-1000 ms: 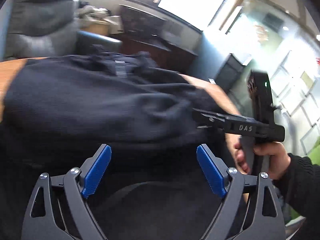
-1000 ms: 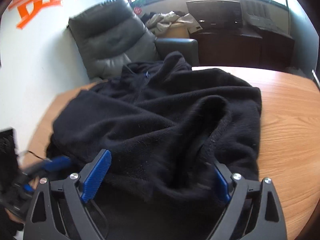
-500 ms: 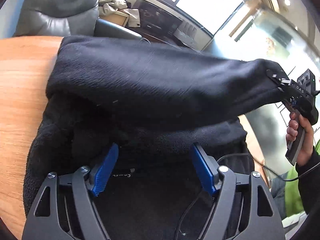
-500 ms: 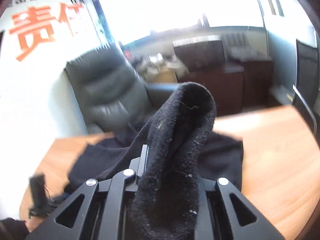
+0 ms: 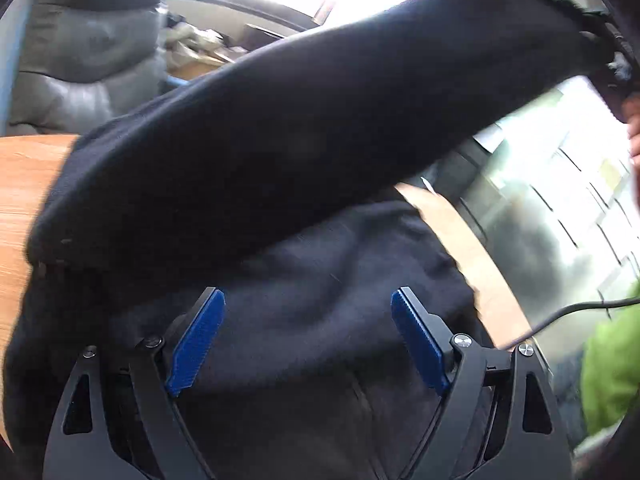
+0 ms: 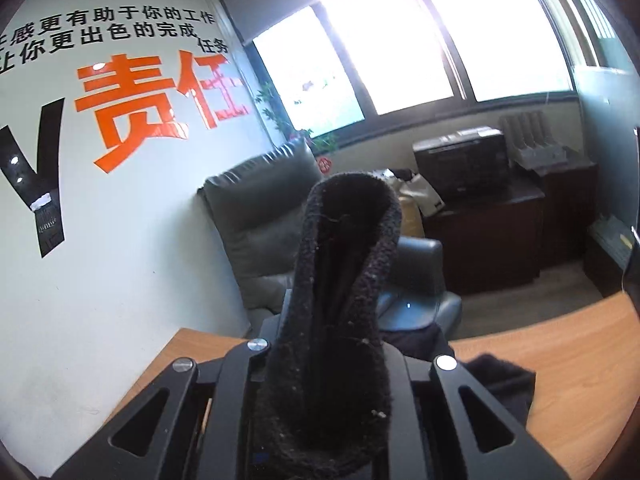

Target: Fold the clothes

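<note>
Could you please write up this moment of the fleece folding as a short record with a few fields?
garment: black fleece jacket, its body lying on the wooden table
lifted part: sleeve stretched up off the table toward the right
right gripper: fingers closed on the sleeve cuff, held high
left gripper: fingers apart, holding nothing, low over the jacket body
background: grey armchair behind the table
fold status: sleeve raised, not yet laid across the body
</note>
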`<state>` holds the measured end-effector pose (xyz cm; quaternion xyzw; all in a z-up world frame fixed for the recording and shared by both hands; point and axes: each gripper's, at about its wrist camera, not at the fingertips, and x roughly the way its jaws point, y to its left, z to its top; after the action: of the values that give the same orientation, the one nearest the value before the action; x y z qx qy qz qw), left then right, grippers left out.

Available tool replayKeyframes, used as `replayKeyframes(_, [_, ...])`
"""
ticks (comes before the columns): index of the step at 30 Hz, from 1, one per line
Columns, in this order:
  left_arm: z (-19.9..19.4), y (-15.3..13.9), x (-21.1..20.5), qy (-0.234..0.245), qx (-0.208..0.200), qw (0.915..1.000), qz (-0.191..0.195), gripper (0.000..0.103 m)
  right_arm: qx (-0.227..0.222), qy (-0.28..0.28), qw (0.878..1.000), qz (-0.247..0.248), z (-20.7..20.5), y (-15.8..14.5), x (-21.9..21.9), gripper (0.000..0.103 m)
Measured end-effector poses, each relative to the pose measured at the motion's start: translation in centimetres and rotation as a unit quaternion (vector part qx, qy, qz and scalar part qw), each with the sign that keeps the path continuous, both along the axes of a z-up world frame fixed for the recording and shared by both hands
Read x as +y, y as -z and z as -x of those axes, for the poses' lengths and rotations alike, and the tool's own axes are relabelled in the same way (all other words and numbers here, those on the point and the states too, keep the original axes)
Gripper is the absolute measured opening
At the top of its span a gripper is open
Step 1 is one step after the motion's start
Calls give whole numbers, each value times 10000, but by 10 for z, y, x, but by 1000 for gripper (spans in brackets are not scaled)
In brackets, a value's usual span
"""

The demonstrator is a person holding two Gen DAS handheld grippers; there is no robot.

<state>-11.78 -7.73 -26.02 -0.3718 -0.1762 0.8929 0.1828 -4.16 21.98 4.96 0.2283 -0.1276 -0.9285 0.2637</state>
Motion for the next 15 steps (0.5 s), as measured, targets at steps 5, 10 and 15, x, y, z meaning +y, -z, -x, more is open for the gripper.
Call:
replayKeyframes(5, [3, 17, -67, -1358, -247, 9904, 73, 86, -28, 10, 9995, -328, 10, -1, 4, 15])
replayKeyframes(10, [-17, 45, -109, -1569, -745, 9843, 328, 72, -541, 149, 9973, -481, 26, 76, 23, 15])
replayKeyframes(15, [-32, 44, -111, -1390, -730, 9857, 617, 73, -1413, 330, 9868, -716, 29, 196, 60, 16])
